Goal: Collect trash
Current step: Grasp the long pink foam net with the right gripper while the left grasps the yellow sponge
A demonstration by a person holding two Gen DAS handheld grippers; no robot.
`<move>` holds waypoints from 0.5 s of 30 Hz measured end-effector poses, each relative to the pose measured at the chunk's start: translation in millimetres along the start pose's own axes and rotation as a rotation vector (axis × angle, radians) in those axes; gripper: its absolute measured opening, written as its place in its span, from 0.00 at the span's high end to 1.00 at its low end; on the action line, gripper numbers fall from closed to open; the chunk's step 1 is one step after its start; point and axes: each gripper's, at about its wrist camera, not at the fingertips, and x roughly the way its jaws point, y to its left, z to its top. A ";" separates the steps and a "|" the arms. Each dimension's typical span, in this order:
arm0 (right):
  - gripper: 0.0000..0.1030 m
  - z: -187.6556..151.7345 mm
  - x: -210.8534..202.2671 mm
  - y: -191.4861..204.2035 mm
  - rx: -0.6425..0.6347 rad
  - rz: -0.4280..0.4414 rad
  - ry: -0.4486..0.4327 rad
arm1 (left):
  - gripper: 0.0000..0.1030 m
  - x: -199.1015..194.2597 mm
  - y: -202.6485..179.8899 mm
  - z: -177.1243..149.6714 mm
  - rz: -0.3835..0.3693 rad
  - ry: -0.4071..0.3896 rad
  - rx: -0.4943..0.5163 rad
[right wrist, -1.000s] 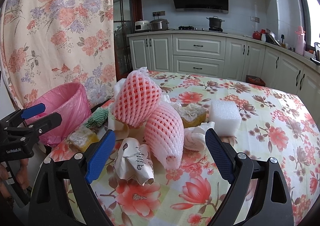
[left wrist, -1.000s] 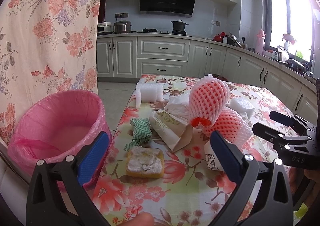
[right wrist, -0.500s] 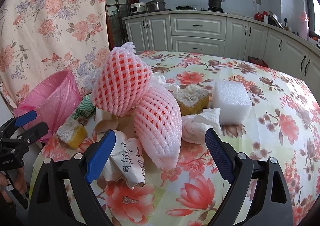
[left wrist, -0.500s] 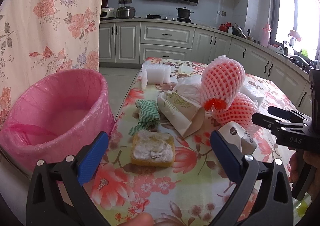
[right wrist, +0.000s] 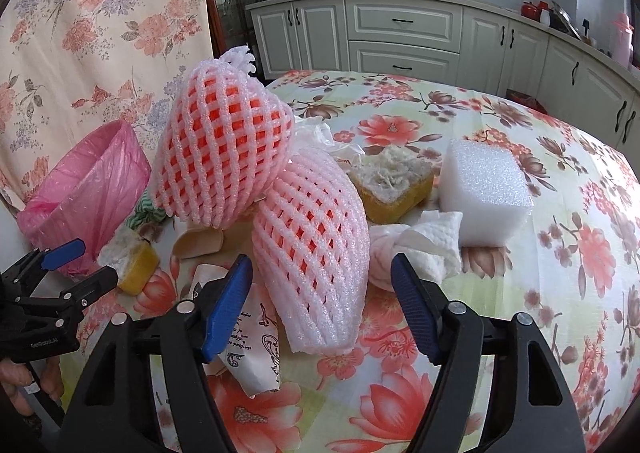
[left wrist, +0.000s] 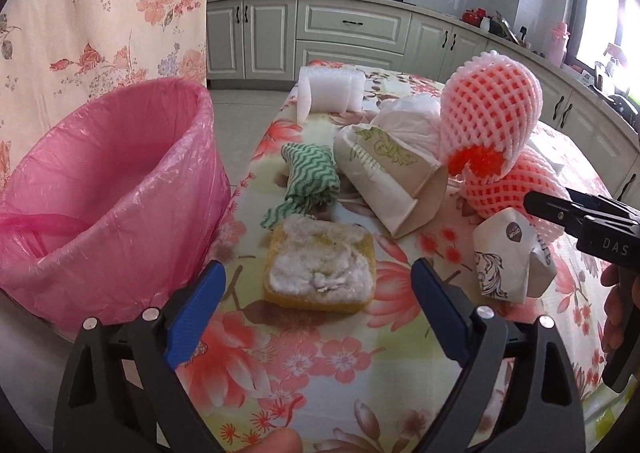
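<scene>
- The left gripper [left wrist: 318, 287] has its jaws spread wide, and the yellow sponge [left wrist: 320, 267] lies on the table just in front of the gap between them. I think it is aimed this way because the sponge is the nearest piece of trash to the bin.
- The pink bin [left wrist: 108, 189] stands beside the table edge on the left, lined with a pink bag and open at the top, so that trash can be dropped in after a short move.
- The right gripper [right wrist: 322, 287] also has its jaws spread, holding nothing. The lower foam net [right wrist: 310, 249] lies between its blue fingers, but I cannot tell if they touch it.
- The rest of the trash is in one heap on the flowered tablecloth [right wrist: 560, 181]: the upper foam net [right wrist: 220, 149], a paper cup [left wrist: 384, 177], a green cloth [left wrist: 310, 173], a crumpled wrapper [right wrist: 248, 337], a white foam block [right wrist: 486, 191] and a second sponge [right wrist: 394, 187].
- Compared with one second ago, both grippers have come closer to the table. The sponge and the net now look larger and lie nearer to the jaws. The heap itself looks unmoved.
</scene>
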 end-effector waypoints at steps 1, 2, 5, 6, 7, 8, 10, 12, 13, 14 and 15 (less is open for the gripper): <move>0.43 -0.3 1.4 0.7 -0.002 0.002 0.007 | 0.17 2.7 0.9 -0.1 0.005 0.014 -0.002; 0.48 -0.9 3.2 1.5 -0.005 0.003 0.015 | 0.21 5.1 1.7 -0.7 0.006 0.026 -0.003; 0.64 -3.4 5.1 2.3 -0.008 0.005 0.025 | 0.27 9.2 3.1 -2.4 0.000 0.045 -0.007; 0.68 -3.7 4.3 2.2 -0.006 0.004 0.023 | 0.29 10.6 2.8 -2.6 0.003 0.051 -0.002; 0.68 -4.1 3.4 2.2 -0.006 0.006 0.021 | 0.32 12.3 2.1 -3.2 0.004 0.060 0.001; 0.70 -4.6 2.6 2.5 -0.008 0.008 0.021 | 0.36 13.9 1.8 -3.9 0.001 0.070 0.000; 0.71 -5.5 -0.9 2.6 -0.006 0.008 0.014 | 0.40 17.4 1.7 -4.8 -0.007 0.091 -0.001; 0.72 -5.9 -5.7 0.6 0.006 0.007 0.000 | 0.43 17.7 1.6 -5.7 -0.007 0.090 0.000; 0.73 -5.9 -8.6 -0.6 0.012 0.005 -0.008 | 0.45 16.7 1.6 -5.6 -0.009 0.089 0.000; 0.73 -5.7 -11.4 -2.0 0.017 0.005 -0.015 | 0.48 15.5 0.8 -5.6 -0.012 0.087 0.000; 0.73 -5.4 -14.1 -3.8 0.022 0.004 -0.021 | 0.48 14.1 0.1 -5.2 -0.018 0.084 0.002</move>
